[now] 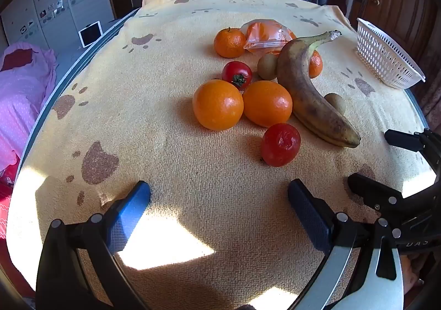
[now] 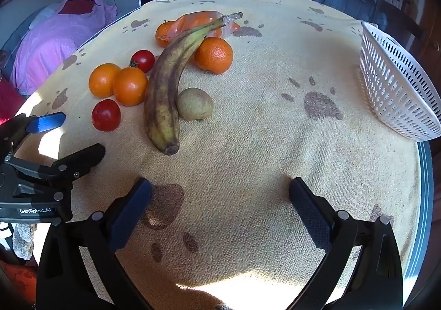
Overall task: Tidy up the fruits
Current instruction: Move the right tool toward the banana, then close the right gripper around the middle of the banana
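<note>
Left wrist view: fruit clustered mid-bench on a paw-print towel (image 1: 171, 161); white basket (image 1: 386, 59) at the far right edge, well apart from the pile. Banana (image 1: 308, 95) lies against an orange (image 1: 267, 103) and a kiwi (image 1: 335, 101); near tomato (image 1: 280, 144) sits just beside the banana's tip. Risk: round fruit may roll off if the banana is lifted, since it props its neighbours. Left gripper (image 1: 219, 199) has fingers spread wide, holding nothing. Right gripper (image 2: 220, 197) likewise spread, empty, above bare towel.
</note>
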`<action>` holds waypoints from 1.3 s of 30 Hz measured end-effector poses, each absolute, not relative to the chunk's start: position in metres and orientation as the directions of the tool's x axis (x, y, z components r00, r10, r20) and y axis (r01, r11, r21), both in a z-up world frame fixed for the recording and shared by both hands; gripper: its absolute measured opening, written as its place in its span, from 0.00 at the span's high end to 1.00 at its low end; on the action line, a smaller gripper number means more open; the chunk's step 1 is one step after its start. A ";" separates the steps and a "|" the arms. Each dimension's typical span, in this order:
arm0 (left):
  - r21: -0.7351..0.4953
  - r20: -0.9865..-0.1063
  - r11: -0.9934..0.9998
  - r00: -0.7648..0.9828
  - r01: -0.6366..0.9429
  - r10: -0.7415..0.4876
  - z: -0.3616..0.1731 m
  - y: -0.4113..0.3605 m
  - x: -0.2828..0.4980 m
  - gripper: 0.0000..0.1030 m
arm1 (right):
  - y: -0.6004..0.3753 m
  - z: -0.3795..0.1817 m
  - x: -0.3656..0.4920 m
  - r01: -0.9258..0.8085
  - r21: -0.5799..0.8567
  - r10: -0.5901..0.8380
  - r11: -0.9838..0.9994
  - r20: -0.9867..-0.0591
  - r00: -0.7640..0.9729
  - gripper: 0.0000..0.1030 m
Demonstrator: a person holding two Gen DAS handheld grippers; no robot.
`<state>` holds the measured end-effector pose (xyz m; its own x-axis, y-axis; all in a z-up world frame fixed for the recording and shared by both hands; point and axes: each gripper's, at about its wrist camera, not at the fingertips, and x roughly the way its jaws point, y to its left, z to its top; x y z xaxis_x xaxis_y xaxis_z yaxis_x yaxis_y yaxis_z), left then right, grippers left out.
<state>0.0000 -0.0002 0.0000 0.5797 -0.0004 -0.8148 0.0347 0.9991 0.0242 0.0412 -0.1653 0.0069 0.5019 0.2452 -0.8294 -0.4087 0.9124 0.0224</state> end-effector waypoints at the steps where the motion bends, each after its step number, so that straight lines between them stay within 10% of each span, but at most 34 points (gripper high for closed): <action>1: 0.014 -0.815 0.999 0.579 0.035 -0.009 0.000 0.000 0.000 0.05 | -0.165 0.007 0.041 -0.409 0.023 0.246 0.912 -0.829 0.502 0.02; 31: -0.097 -0.776 0.995 0.622 0.038 -0.099 0.015 0.019 -0.009 0.09 | -0.165 0.035 0.047 -0.432 0.085 0.332 0.898 -0.774 0.539 0.02; 39: -0.041 -0.735 0.999 0.676 0.029 -0.049 0.031 0.027 -0.018 0.11 | -0.153 0.048 0.073 -0.465 0.173 0.417 0.868 -0.762 0.495 0.31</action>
